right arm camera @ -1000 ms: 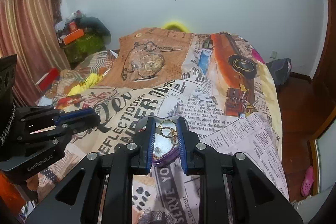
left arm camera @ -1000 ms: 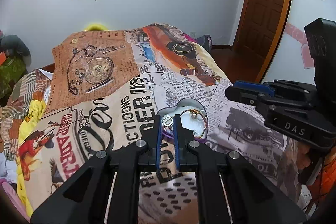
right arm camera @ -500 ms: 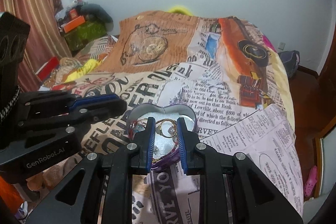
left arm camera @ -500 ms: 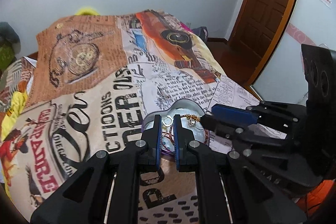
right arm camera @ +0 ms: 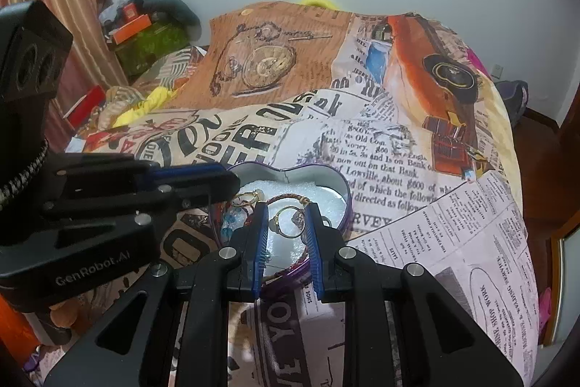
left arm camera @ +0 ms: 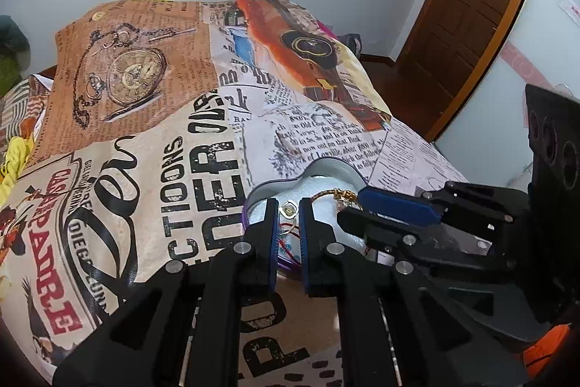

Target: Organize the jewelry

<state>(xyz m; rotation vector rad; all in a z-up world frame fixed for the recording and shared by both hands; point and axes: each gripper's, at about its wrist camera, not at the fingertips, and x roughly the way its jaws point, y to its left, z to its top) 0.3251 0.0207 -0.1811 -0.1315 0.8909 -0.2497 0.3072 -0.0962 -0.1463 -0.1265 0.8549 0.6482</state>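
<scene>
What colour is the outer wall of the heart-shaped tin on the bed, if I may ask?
Purple; the heart-shaped tin shows it best in the right wrist view.

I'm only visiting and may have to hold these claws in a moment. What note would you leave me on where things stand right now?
Left claw: nipped shut on a small earring, over the heart-shaped tin.
Right claw: clamped on a gold ring, over the same tin.
The tin sits open on the bed cover. Already inside: a twisted bangle, another ring, blue beads.
Done: both pieces brought to the tin.
Left: let go of the earring and ring so they lie inside. No lid is in view.
</scene>
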